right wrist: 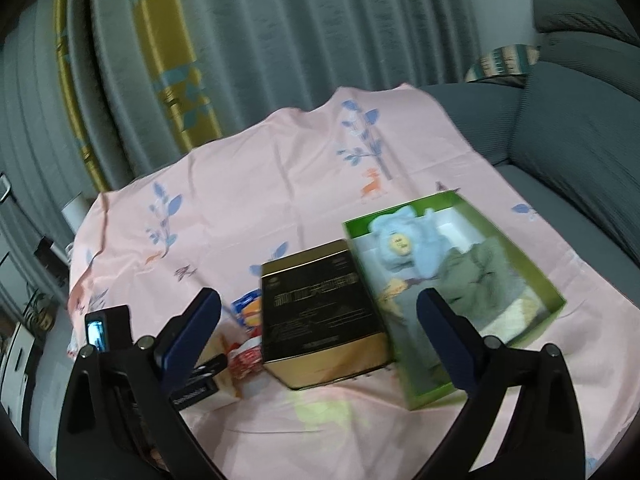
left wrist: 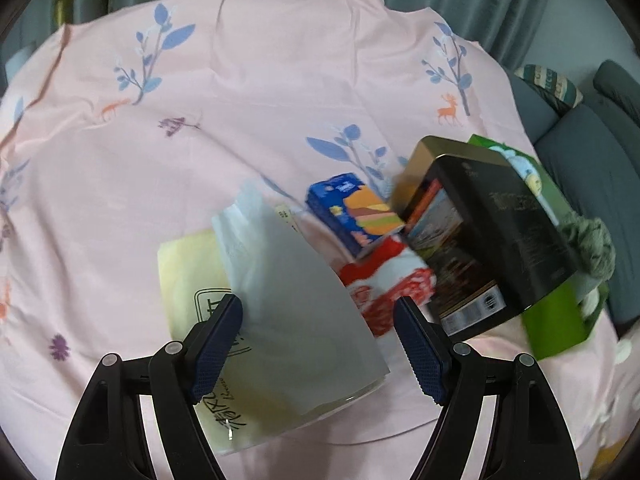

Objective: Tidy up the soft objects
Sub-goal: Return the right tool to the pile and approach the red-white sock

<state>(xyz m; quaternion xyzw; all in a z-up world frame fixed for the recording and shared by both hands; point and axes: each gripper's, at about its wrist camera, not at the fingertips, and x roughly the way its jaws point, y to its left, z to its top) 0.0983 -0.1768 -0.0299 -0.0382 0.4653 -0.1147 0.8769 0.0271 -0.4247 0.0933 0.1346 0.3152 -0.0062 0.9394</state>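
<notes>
Pink printed sheet (left wrist: 280,60) carries tissue packs (left wrist: 280,300), tin (right wrist: 320,320), green box (right wrist: 552,296)

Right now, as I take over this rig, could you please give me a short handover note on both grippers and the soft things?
Left gripper: open, straddling the yellow tissue pack; pads not pressing.
Right gripper: open, empty, over the black-and-gold tin.
Green box: already holds the blue plush toy and a grey-green cloth.
Left on the pink sheet: tissue pack, blue packet, red-and-white item.
Next, probably: grip the tissue pack.
</notes>
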